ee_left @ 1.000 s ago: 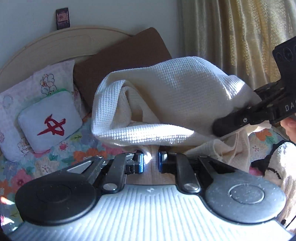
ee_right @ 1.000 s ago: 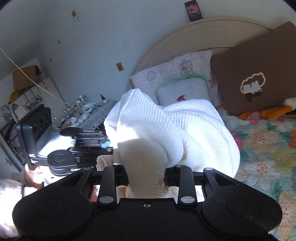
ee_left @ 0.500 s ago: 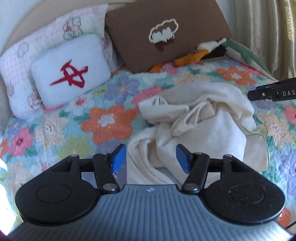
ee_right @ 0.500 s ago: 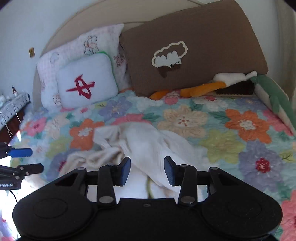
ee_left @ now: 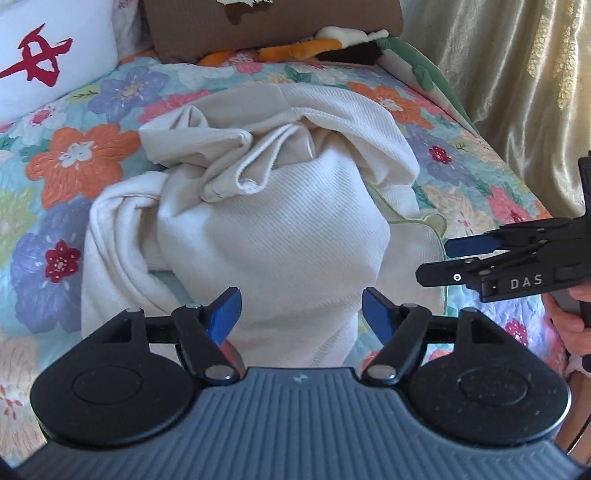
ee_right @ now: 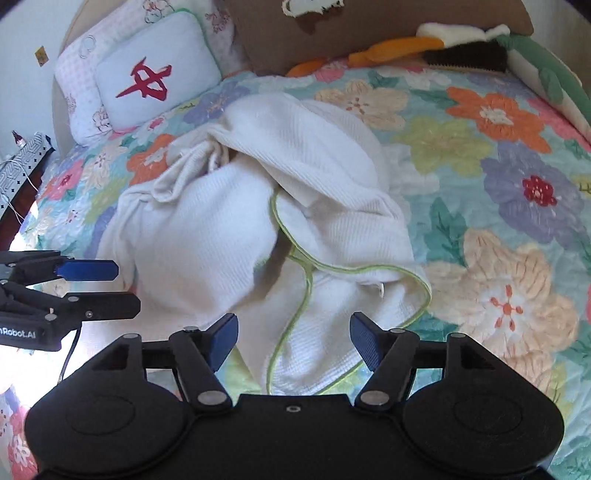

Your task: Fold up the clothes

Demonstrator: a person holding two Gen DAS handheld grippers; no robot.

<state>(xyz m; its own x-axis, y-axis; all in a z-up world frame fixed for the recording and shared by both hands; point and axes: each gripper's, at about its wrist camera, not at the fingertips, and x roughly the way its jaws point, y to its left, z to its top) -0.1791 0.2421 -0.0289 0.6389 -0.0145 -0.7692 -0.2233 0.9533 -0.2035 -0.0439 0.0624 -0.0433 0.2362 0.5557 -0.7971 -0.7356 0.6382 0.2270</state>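
Note:
A cream waffle-knit garment (ee_left: 273,206) lies in a crumpled heap on the floral quilt (ee_left: 81,155). My left gripper (ee_left: 301,310) hovers over the heap's near edge; its jaws are opening, and the cloth below them is not pinched by the blue pads. In the right wrist view the same garment (ee_right: 207,229) shows a green-trimmed hem (ee_right: 306,266). My right gripper (ee_right: 293,336) hangs above that hem with its jaws opening and nothing pressed between them. Each gripper also shows in the other's view: the right gripper (ee_left: 436,260) and the left gripper (ee_right: 127,288).
A white pillow with a red character (ee_right: 155,81), a brown cushion (ee_left: 258,26) and a plush toy (ee_right: 406,48) line the head of the bed. A curtain (ee_left: 517,92) hangs on the right. A bedside surface with cables (ee_right: 22,158) is on the left. A hand (ee_left: 569,317) holds the right gripper.
Both grippers held the garment up in the air a second ago. They have let go, it has dropped onto the quilt, and both grippers have sunk toward it with jaws spreading.

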